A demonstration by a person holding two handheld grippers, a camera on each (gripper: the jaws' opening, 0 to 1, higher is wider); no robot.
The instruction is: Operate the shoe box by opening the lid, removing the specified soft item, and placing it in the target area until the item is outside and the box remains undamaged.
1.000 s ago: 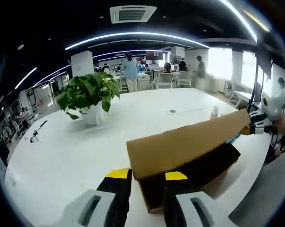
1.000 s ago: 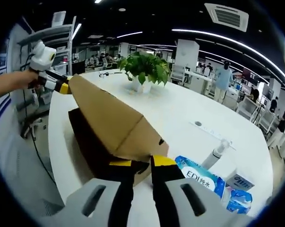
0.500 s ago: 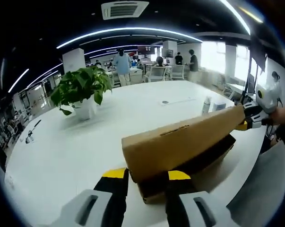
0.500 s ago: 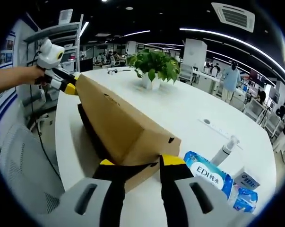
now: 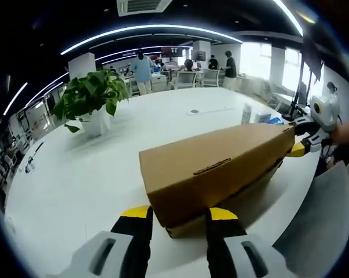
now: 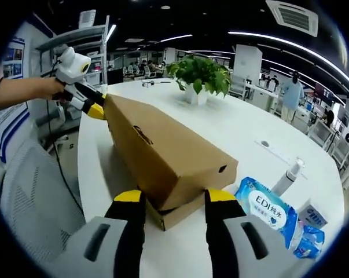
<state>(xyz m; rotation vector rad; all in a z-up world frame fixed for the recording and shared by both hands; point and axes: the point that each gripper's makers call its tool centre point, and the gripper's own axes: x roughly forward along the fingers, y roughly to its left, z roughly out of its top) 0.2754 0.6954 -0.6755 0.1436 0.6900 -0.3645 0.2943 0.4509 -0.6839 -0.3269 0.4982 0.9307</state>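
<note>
- My left gripper and right gripper each stand wide, flanking opposite ends of the shoe box.
- Its cardboard lid sits nearly closed on the white counter.

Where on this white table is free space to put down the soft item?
The white table is bare between the brown cardboard shoe box and the potted green plant. It is crowded beside the box by the blue tissue pack and white spray bottle.

Matt cardboard, glossy tabletop
Shoe box: plain brown cardboard, matt; table smooth white w/ slight sheen; wipes pack glossy plastic.
</note>
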